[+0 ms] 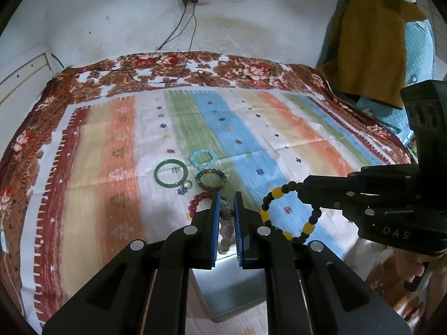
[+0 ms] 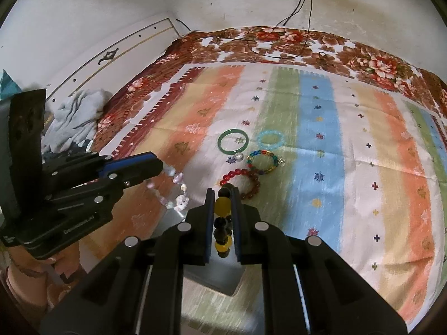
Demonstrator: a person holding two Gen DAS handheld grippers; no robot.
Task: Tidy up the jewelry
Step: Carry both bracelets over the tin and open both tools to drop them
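**Both grippers up w/ a bracelet each, four pieces left on the striped cloth**

Left gripper (image 1: 225, 209) is clamped on a pale crystal bracelet (image 2: 178, 192), lifted off the bed near the cloth's near edge. Right gripper (image 2: 222, 195) pinches a yellow-and-black bead bracelet (image 1: 290, 212), also held up, just beside the left one.

No box or tray can be made out; a grey patch under the grippers is too blurred to call.

On the striped cloth (image 1: 279, 128), mid-area twd the near edge: green bangle (image 1: 170, 173), turquoise bead bracelet (image 1: 201, 158), multicolour bead bracelet (image 1: 211, 179) & red bead bracelet (image 2: 241, 180), clustered close, w/ a small clear stone (image 2: 239, 155) touching the bangle.

Cloth's far half & right side are open. Charger cables (image 2: 279, 47) lie on the floral bedspread (image 1: 251, 69) at the far edge.
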